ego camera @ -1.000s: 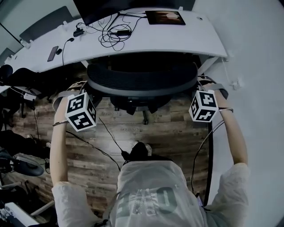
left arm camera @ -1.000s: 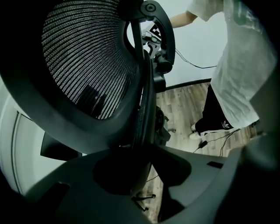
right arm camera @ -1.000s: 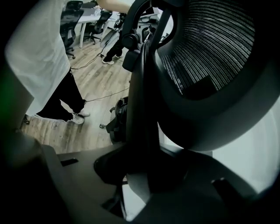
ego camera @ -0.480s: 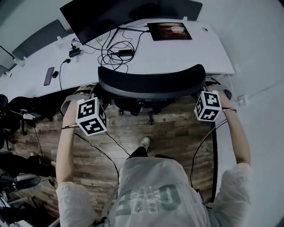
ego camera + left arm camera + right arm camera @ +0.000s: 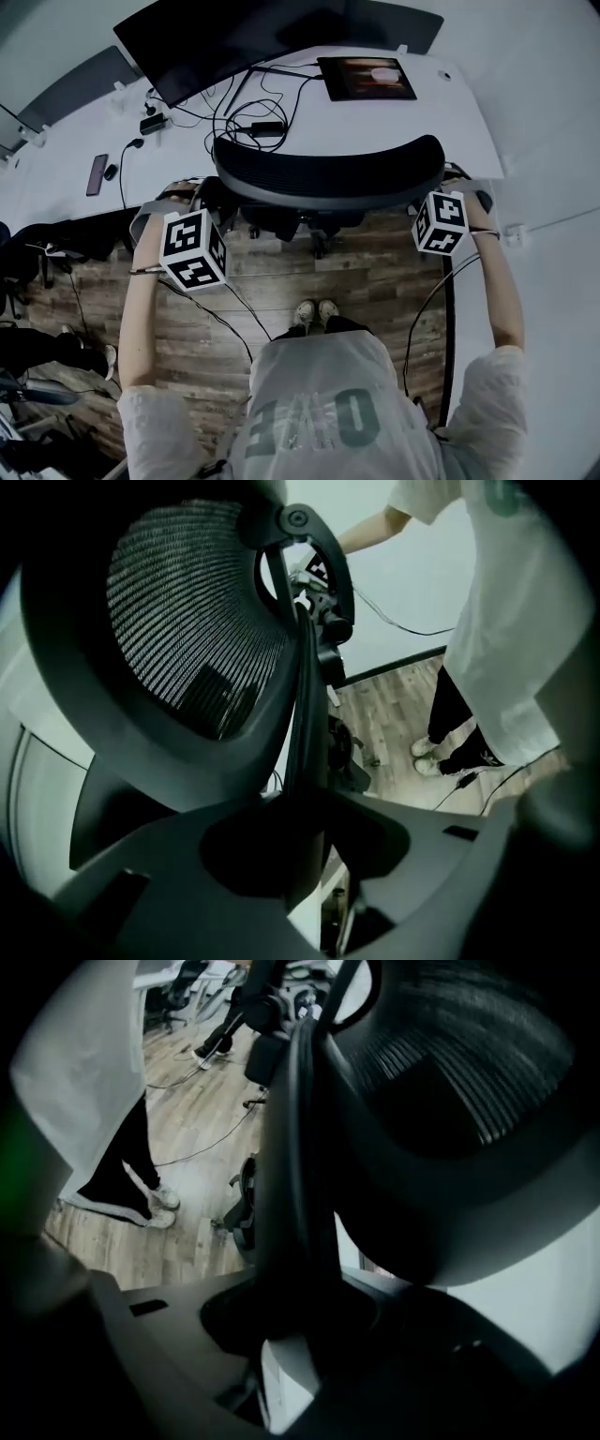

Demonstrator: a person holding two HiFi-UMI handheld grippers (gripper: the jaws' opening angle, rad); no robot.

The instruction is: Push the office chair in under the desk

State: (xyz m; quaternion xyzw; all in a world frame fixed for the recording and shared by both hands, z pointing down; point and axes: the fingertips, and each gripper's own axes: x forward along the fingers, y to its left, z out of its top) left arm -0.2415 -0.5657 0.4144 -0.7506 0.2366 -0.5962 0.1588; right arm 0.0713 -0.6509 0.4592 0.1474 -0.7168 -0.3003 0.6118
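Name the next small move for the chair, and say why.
Probably a short, even push straight forward. The left gripper and right gripper are each clamped on a side edge of the backrest, whose top is at the near edge of the desk, yet the chair base shows on the floor this side of it.

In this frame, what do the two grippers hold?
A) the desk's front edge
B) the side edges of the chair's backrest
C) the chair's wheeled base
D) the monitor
B: the rim of the backrest runs between the jaws of the left gripper and the right gripper, one at each end.
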